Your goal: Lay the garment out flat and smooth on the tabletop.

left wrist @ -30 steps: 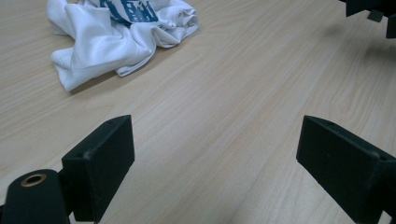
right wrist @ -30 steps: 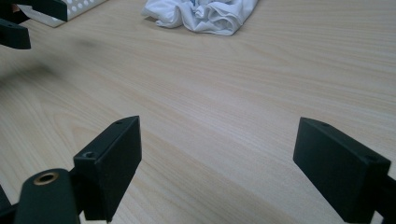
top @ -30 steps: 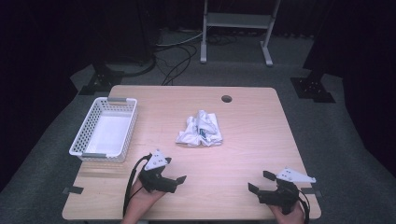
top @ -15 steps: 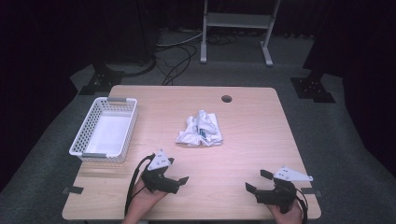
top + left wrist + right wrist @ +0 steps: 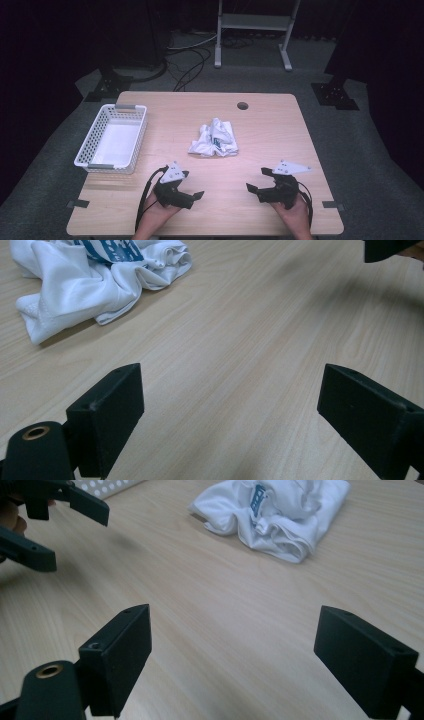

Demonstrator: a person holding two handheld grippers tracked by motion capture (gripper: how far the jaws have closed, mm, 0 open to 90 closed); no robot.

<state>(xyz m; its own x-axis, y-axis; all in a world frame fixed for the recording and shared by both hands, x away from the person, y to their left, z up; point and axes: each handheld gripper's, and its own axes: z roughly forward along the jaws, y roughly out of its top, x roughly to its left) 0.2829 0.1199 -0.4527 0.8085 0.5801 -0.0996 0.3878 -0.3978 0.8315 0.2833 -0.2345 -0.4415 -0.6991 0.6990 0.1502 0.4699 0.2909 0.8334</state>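
A crumpled white cloth (image 5: 215, 139) with a blue print lies at the middle of the wooden table (image 5: 280, 130). My left gripper (image 5: 194, 185) rests near the front edge, left of centre, open and holding nothing. My right gripper (image 5: 256, 180) rests at the front right, also open and holding nothing, with its jaws pointing toward the left one. In the left gripper view the cloth (image 5: 95, 280) lies far ahead to the left of the wide-apart jaws of my left gripper (image 5: 230, 415). From the right gripper (image 5: 235, 655) the cloth (image 5: 275, 515) lies ahead, and the left gripper (image 5: 55, 520) shows at the upper left.
A white perforated basket (image 5: 111, 142) stands at the table's left side with nothing in it. A round cable hole (image 5: 243, 106) sits near the far edge. Beyond the table are a metal stand (image 5: 255, 30) and floor cables (image 5: 190, 65).
My right gripper has shifted left and a little forward, toward the left gripper. The left gripper and the cloth have stayed where they were.
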